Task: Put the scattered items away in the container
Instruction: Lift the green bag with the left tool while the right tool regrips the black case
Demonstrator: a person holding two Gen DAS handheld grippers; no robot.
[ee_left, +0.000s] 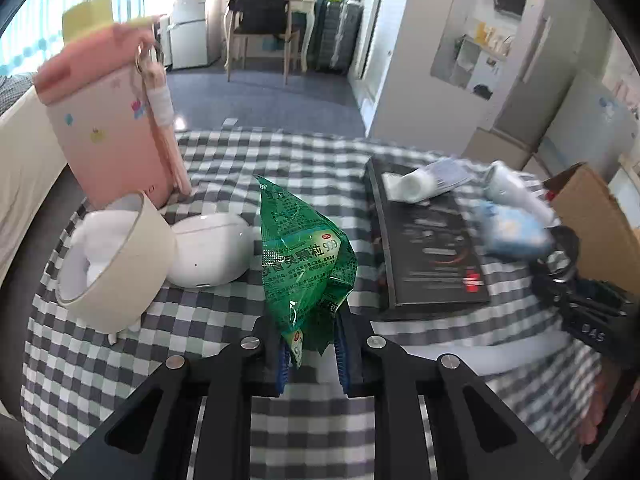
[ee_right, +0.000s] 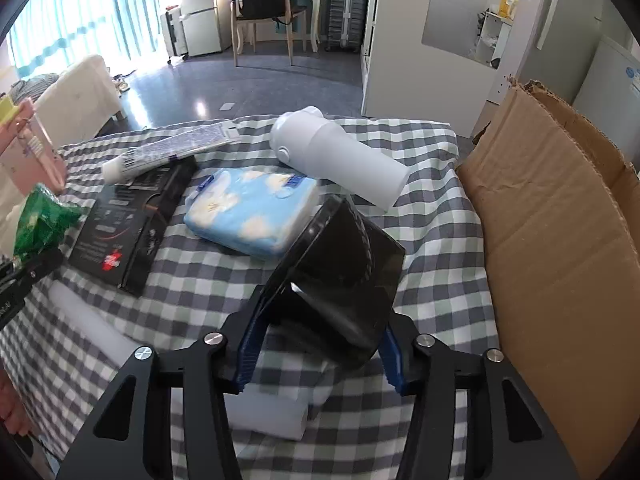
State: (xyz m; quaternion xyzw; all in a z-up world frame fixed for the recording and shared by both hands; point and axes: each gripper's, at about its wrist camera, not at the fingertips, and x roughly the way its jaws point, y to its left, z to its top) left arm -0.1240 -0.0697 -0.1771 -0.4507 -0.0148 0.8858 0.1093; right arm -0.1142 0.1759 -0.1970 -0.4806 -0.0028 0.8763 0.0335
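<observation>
My left gripper (ee_left: 311,354) is shut on a green medicine sachet (ee_left: 306,256) and holds it above the checked cloth (ee_left: 224,152); the sachet also shows in the right wrist view (ee_right: 42,220). My right gripper (ee_right: 318,354) is shut on a black box-shaped object (ee_right: 340,276), held tilted above the cloth. The cardboard box (ee_right: 560,248) stands open at the right, next to my right gripper. On the cloth lie a flat black box (ee_right: 128,220), a tube (ee_right: 168,152), a blue tissue pack (ee_right: 252,208) and a white bottle (ee_right: 336,156).
In the left wrist view a cream cup (ee_left: 116,264), a white earbud case (ee_left: 208,252) and a pink pouch (ee_left: 116,128) sit at the left. A white block (ee_right: 276,412) lies under my right gripper. A chair (ee_right: 264,8) stands on the floor beyond.
</observation>
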